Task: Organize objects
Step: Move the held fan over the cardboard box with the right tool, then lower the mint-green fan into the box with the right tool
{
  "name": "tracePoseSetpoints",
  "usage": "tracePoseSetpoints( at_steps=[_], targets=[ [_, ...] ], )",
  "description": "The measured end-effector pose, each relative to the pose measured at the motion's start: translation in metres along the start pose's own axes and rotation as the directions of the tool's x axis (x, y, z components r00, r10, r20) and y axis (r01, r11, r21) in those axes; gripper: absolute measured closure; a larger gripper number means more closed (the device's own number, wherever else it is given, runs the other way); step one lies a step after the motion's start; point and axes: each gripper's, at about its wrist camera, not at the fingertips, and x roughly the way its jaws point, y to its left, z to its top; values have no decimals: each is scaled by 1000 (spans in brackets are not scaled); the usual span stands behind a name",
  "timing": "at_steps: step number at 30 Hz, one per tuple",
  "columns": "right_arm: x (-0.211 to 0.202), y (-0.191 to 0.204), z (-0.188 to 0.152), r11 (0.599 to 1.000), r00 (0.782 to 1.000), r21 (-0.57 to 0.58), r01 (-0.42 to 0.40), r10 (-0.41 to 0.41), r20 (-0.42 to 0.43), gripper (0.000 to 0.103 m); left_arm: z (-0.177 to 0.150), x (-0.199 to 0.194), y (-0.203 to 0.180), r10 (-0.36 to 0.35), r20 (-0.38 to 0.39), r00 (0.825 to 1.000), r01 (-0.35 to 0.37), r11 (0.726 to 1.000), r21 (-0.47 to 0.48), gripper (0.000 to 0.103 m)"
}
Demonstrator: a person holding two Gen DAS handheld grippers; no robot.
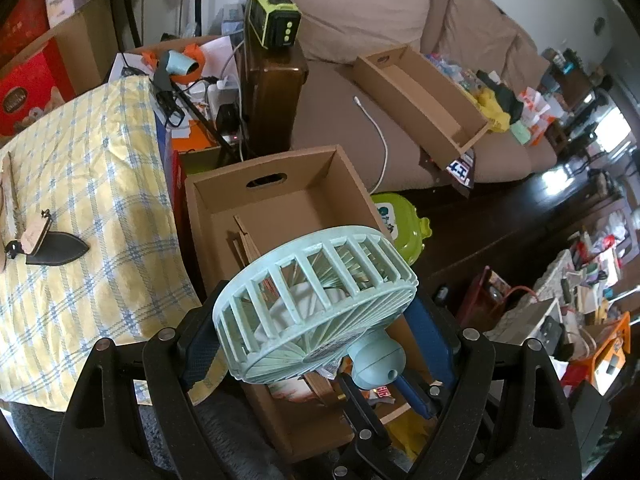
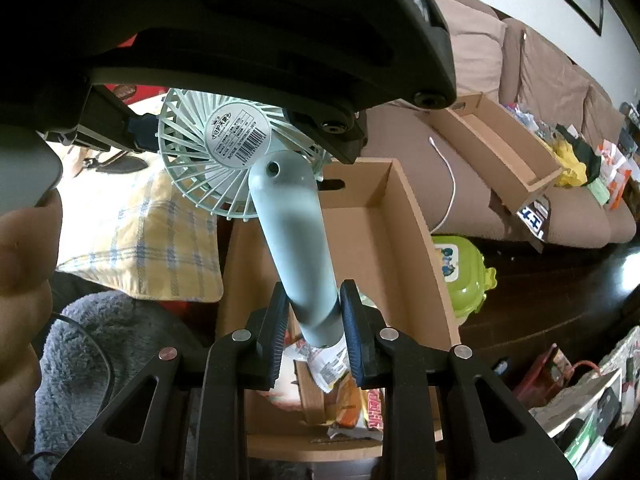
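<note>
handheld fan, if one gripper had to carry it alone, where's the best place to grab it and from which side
Grip the handheld fan by its straight round handle, near the lower end, from the butt end with the pads on opposite sides, as the right gripper does. The handle is narrow and solid. The head's open ribbed cage, spanned wide by the left gripper, looks bulkier and more fragile.

Pale green handheld fan (image 2: pixel 256 184), caged head up and handle slanting down, above the open cardboard box (image 2: pixel 416 240).
</note>
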Motion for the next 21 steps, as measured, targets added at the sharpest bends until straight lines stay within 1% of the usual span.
tracePoseSetpoints(
  at_steps=[21],
  targets=[
    [27,-12,-14,999,998,29,-15,17,-57,78,-4,30,-3,10,-62,998,-10,1000,1,21]
  ],
)
